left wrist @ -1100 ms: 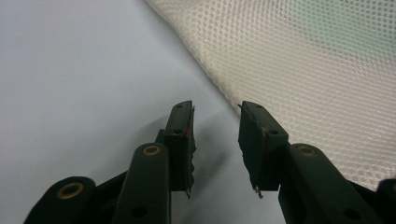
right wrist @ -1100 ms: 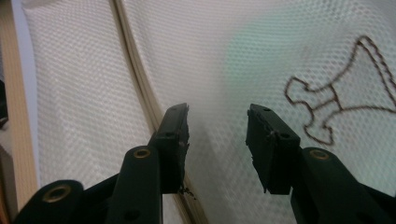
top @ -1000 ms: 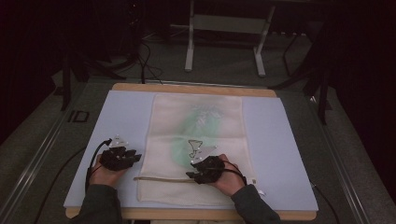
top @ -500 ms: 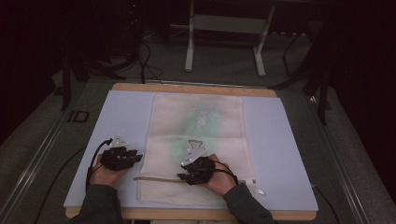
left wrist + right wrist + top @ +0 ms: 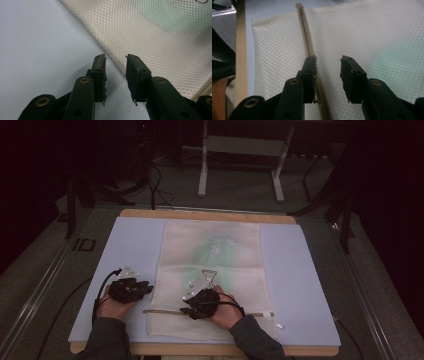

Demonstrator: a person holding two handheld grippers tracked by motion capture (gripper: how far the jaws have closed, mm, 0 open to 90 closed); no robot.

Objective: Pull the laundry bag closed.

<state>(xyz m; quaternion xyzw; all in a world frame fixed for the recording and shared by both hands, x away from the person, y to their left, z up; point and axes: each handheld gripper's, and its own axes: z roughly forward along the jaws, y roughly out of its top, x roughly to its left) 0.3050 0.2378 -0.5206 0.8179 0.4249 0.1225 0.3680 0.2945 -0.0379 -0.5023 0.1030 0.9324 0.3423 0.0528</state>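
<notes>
A cream mesh bag [image 5: 240,285] lies flat on a pale blue mat [image 5: 305,285], with something green [image 5: 218,251] showing faintly through it. A tan zipper [image 5: 161,311] runs across the bag near the front edge. My right gripper [image 5: 188,309] rests on the bag over the zipper and points left. In the right gripper view this gripper [image 5: 328,58] is open, the zipper [image 5: 305,32] passing under its left jaw. My left gripper [image 5: 146,288] lies on the mat at the bag's left edge. It [image 5: 115,57] is open over bare mat, the mesh [image 5: 162,37] just beyond its tips.
The mat covers a wooden table [image 5: 210,214] whose front edge [image 5: 240,50] runs close beside the bag. Bare mat lies left [image 5: 135,245] and right of the bag. A metal stand [image 5: 240,155] and cables sit on the dark floor behind.
My right gripper has slid left along the zipper line over the bag. The left gripper has stayed where it was.
</notes>
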